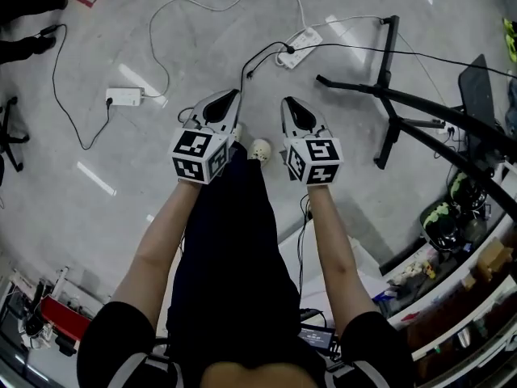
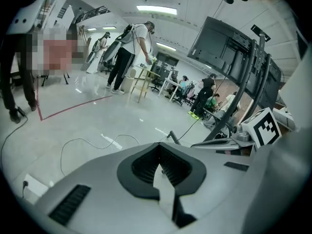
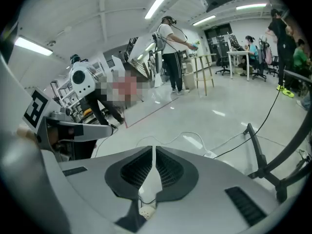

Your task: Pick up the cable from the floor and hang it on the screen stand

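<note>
Black sleeves (image 1: 121, 330) and trousers (image 1: 230, 249); grey left gripper (image 1: 234, 99), right gripper (image 1: 287, 103), black-white marker cubes (image 1: 198, 156).

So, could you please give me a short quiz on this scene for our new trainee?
1. True or false: the left gripper and the right gripper are both shut and empty.
2. The black cable on the floor leads to: A) the white power strip, B) a chair, C) a shoe?
3. Fill in: in the head view, the screen stand base lies to the grippers' ____.
Key: 1 true; 2 A; 3 right.
</note>
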`<action>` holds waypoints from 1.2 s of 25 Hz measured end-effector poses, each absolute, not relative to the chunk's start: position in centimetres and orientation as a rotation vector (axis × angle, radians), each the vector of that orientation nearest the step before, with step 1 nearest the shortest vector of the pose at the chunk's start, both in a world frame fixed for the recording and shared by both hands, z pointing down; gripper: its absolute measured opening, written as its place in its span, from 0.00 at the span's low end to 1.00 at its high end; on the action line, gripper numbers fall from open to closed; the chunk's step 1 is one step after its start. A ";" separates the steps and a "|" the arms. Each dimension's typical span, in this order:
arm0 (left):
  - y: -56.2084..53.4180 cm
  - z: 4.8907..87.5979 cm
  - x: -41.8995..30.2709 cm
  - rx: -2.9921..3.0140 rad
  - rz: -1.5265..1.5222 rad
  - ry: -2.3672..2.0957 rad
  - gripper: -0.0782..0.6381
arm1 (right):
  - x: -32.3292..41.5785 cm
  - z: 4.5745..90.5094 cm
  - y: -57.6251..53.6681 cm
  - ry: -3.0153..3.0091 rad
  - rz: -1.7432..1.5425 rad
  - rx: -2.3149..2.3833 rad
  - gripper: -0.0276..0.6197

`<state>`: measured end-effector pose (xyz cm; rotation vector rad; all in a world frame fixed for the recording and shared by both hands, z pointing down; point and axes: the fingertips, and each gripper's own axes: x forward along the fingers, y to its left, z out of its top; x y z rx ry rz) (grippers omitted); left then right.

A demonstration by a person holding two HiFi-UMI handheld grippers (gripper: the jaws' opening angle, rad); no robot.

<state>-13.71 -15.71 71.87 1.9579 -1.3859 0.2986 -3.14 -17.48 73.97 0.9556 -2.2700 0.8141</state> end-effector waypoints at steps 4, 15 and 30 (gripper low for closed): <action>-16.2 76.2 -13.5 1.974 0.326 -1.335 0.12 | -3.9 78.3 -18.2 -2.250 0.812 0.946 0.08; -17.8 87.5 -13.4 1.968 0.367 -1.270 0.12 | -3.8 90.7 -18.9 -2.135 0.851 0.897 0.08; -16.6 104.1 -14.9 1.917 0.372 -1.278 0.12 | -6.9 109.8 -19.3 -2.104 0.921 0.827 0.21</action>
